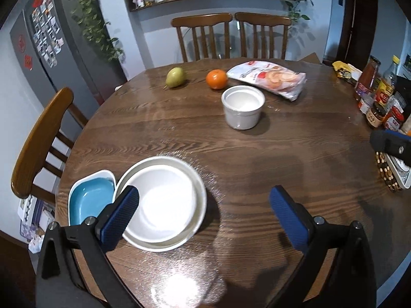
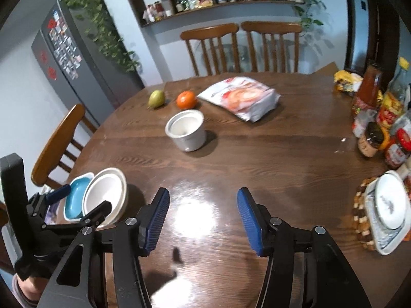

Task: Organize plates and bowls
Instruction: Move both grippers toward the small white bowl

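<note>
Two stacked white bowls (image 1: 164,205) sit at the near left of the round wooden table (image 1: 257,154), touching a blue rectangular dish (image 1: 90,195) on their left. A white cup-shaped pot (image 1: 242,106) stands mid-table. My left gripper (image 1: 205,205) is open and empty, its left finger (image 1: 123,210) over the bowls' left rim. My right gripper (image 2: 203,218) is open and empty over bare table. In the right wrist view the bowls (image 2: 105,197), the blue dish (image 2: 74,200), the pot (image 2: 186,129) and my left gripper (image 2: 79,200) show. A white plate (image 2: 390,202) lies on a patterned tray at right.
A pear (image 1: 176,77), an orange (image 1: 216,79) and a snack bag (image 1: 269,77) lie at the far side. Jars and bottles (image 2: 380,123) crowd the right edge. A beaded mat (image 2: 359,218) lies under the tray. Wooden chairs (image 1: 231,36) stand around the table.
</note>
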Tool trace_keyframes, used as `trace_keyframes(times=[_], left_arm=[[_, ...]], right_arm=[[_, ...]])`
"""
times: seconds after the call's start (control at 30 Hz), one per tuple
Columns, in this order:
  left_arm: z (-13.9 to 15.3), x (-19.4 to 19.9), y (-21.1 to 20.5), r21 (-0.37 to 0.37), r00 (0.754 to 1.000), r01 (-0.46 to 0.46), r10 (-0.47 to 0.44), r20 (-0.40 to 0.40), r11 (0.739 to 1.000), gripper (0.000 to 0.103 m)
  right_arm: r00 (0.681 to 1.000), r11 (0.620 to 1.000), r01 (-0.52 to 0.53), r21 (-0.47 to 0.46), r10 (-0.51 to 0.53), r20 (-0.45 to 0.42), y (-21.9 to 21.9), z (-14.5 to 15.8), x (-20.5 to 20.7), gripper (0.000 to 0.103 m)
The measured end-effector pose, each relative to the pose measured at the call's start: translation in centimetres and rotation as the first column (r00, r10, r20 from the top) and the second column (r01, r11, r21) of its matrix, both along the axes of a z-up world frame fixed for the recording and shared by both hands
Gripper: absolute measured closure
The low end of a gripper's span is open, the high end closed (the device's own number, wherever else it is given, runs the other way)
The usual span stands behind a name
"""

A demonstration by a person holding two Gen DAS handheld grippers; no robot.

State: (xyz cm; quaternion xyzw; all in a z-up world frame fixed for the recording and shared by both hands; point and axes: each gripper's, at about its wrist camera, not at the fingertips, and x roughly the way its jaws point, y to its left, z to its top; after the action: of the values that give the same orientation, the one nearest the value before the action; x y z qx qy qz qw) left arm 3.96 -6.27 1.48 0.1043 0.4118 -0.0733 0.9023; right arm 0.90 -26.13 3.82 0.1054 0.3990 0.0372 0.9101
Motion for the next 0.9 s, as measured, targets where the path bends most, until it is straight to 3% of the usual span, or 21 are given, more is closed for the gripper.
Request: trace_keyframes(times=[0.53, 0.73, 0.9], left_arm=[[5.3, 3.0, -4.0, 0.001, 0.992, 0.062, -0.062, 0.112, 0.998, 0.001], [6.7, 5.7, -3.9, 0.003, 0.991, 0.04, -0.04, 0.128, 0.999, 0.001], [6.3, 8.4, -3.4, -0.013, 0.995, -0.002, 0.003, 0.104, 1.0, 0.001]], right_arm=[[0.997, 0.994, 0.024, -0.107, -0.016, 0.076, -3.1, 4.5, 1.4, 0.047], [0.996, 0.99, 0.022, -0.138, -0.011, 0.083, -3.0, 5.4, 3.6, 0.047], [0.998, 0.995, 0.015, -0.102, -0.008, 0.068, -3.1, 5.1, 6.4, 0.047]])
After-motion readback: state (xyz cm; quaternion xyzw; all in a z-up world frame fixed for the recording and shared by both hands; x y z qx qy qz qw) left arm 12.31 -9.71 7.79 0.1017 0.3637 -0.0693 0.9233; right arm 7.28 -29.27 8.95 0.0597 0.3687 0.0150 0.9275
